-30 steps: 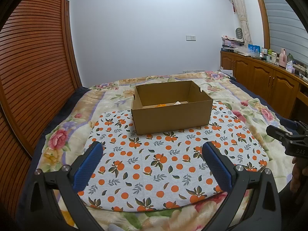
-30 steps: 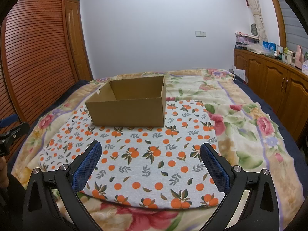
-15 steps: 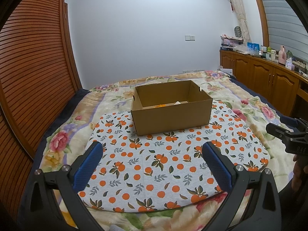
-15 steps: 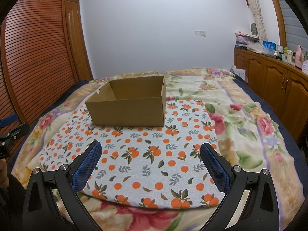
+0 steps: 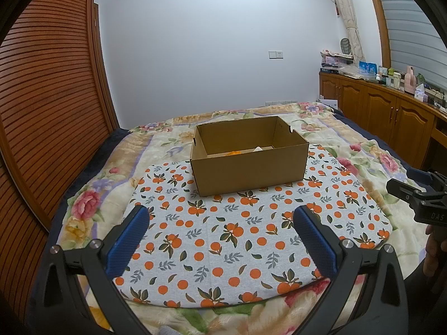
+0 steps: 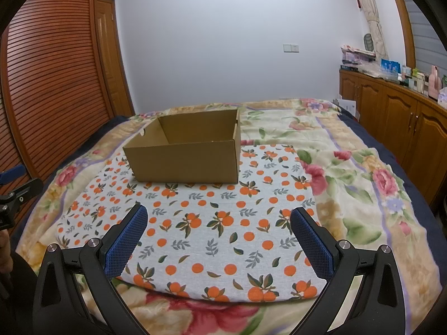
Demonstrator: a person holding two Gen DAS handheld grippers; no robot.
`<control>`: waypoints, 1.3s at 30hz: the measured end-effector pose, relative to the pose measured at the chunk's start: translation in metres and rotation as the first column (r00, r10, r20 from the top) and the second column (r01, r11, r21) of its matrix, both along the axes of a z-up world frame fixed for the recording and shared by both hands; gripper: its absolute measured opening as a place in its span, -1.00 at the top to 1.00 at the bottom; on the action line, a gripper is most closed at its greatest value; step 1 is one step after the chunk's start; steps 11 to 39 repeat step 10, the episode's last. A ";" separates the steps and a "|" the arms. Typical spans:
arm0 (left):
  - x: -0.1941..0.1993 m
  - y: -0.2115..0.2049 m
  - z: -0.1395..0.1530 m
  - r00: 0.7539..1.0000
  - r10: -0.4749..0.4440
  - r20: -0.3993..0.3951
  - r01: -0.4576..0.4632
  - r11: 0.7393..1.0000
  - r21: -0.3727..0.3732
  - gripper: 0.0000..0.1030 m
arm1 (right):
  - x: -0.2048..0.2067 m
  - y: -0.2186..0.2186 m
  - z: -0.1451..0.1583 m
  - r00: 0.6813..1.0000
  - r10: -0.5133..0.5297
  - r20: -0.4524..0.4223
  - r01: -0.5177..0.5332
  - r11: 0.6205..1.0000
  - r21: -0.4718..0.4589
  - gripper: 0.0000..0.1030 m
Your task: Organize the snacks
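Observation:
An open brown cardboard box (image 5: 248, 164) stands on an orange-print cloth (image 5: 237, 237) on the bed; it also shows in the right wrist view (image 6: 185, 157). Inside it, only an orange snack (image 5: 234, 153) and a white wrapper (image 5: 258, 148) peek over the rim. My left gripper (image 5: 220, 223) is open and empty, held back over the near part of the cloth. My right gripper (image 6: 219, 223) is open and empty too, at the same distance from the box. Each gripper shows at the edge of the other's view.
A floral quilt (image 6: 349, 167) covers the bed under the cloth. A slatted wooden wardrobe (image 5: 47, 97) runs along the left. Wooden cabinets (image 5: 391, 114) with bottles and clutter on top line the right wall.
Both grippers stay open and nearly still. The left wrist view has drifted slightly; the box and cloth have not moved.

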State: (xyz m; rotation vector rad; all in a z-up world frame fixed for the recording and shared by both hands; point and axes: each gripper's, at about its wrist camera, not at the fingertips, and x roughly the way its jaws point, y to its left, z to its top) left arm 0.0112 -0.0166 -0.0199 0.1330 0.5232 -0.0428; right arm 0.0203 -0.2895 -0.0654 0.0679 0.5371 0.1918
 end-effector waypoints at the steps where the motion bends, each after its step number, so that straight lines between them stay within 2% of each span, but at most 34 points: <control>1: 0.001 0.001 0.000 1.000 0.000 -0.001 0.000 1.000 -0.001 -1.00 | 0.000 0.000 0.000 1.000 0.000 0.000 0.000 1.000 0.000 -1.00; 39: 0.001 0.001 -0.001 1.000 0.001 -0.001 -0.001 1.000 0.000 -1.00 | 0.000 0.000 0.000 1.000 0.000 -0.001 0.000 1.000 0.001 -1.00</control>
